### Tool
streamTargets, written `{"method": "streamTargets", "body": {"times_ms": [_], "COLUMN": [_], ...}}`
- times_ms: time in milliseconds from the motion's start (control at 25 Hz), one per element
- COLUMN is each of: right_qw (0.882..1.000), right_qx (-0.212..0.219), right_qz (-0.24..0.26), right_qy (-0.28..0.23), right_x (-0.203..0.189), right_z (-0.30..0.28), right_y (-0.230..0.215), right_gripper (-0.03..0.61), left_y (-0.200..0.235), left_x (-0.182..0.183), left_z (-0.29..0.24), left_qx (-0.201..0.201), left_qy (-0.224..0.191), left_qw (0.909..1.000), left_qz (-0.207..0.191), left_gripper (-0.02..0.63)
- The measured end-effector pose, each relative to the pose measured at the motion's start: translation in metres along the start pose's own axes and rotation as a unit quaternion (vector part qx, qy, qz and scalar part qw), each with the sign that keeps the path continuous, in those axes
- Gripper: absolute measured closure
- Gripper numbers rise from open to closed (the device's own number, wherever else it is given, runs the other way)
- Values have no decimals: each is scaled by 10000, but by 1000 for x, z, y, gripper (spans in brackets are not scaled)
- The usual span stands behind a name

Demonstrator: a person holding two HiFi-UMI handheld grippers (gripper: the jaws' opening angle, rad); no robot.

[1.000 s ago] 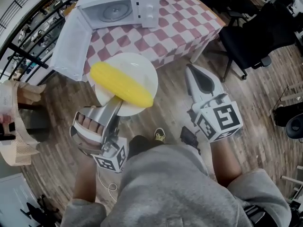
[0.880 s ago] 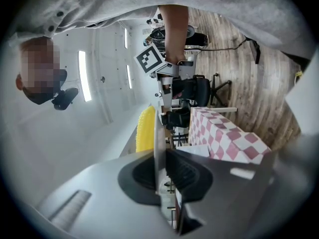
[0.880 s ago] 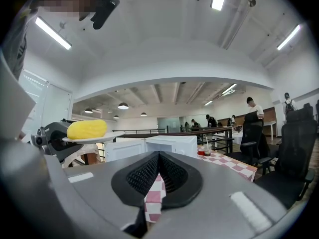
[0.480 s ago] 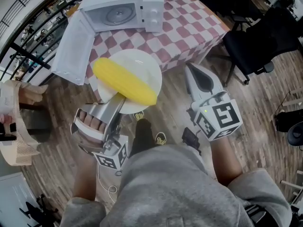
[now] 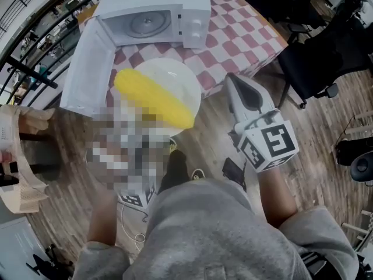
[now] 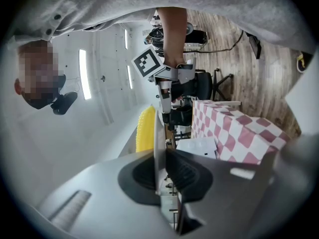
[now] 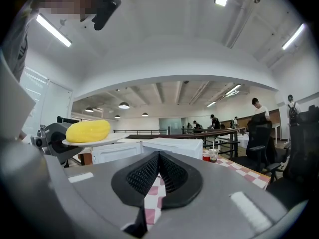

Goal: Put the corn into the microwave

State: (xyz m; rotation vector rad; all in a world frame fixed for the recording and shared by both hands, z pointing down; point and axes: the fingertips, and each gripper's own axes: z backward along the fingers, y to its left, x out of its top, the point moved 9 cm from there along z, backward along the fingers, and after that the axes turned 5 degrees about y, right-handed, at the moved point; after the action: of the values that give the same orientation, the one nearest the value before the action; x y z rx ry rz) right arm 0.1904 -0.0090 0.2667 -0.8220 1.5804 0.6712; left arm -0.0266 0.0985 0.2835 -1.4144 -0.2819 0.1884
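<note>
The left gripper [image 6: 160, 151] has its jaws pressed onto the near rim of a white plate [image 5: 178, 77], one jaw above the rim and one below. It is pinching the plate, not the food. The corn [image 5: 152, 98] lies loose across the plate, level and yellow, in the air just near of the table [image 5: 245, 37] with its checked cloth. The microwave [image 5: 154, 7] stands on the far part of that table, its door [image 5: 87, 69] swung wide to the left and the cavity facing the plate. The step in hand looks like carrying the loaded plate into that opening. To do it well, the rim should be kept flat, since nothing but the plate's shallow curve stops the cob from rolling. The plate should also be lined up with the middle of the cavity and kept off the open door on the left. It should go in slowly, far edge first, and be set down on the turntable before the grip is let go. A pinch at one edge carries the whole load, so any tilt of the wrist would tip the plate. The left gripper points about level toward the far side, and its hand is masked in the head view. The right gripper [image 5: 233, 83] is pressed together on nothing, held level to the right of the plate and apart from it, aimed at the table.
</note>
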Motion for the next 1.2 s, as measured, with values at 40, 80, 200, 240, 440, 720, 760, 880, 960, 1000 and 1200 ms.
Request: {"method": "streamTargets", "body": {"times_ms": [40,80,200,240,440,720,760,880,960,1000,1200], "right_qw": [10000,10000,10000,10000,9999,9997,9997,9997,9996,9996,9995], "right_qx": [3,10,28,32,35,-5,-18,-56,-80,-95,-171], "right_qz": [1,6,16,6,-27,-40,-44,-36,-30,-30,-8], "right_qy": [15,31,75,88,149,238,241,250,263,265,273], "right_x": [2,5,10,11,16,22,23,28,30,30,32], "right_z": [-10,-21,-50,-57,-93,-138,-144,-161,-171,-176,-200], "right_y": [-1,-1,-4,-4,-5,-4,-4,-2,0,0,5], "right_gripper": [580,580,580,580,580,580,580,580,580,580,580], "left_y": [-1,-2,-5,-6,-11,-21,-21,-24,-27,-30,-39], "left_x": [-8,-16,-36,-41,-67,-103,-108,-123,-133,-138,-158], "left_z": [-7,-15,-36,-41,-64,-92,-96,-107,-113,-116,-129], "left_qx": [-10,-23,-22,-22,-77,-133,-126,-105,-114,-121,-145], "left_qy": [2,5,6,6,-23,-87,-104,-134,-150,-160,-269], "left_qw": [10000,10000,10000,10000,9999,9996,9996,9994,9993,9992,9989], "left_qz": [8,20,62,79,123,223,243,305,332,339,346], "left_gripper": [586,586,586,586,586,586,586,586,586,584,584]}}
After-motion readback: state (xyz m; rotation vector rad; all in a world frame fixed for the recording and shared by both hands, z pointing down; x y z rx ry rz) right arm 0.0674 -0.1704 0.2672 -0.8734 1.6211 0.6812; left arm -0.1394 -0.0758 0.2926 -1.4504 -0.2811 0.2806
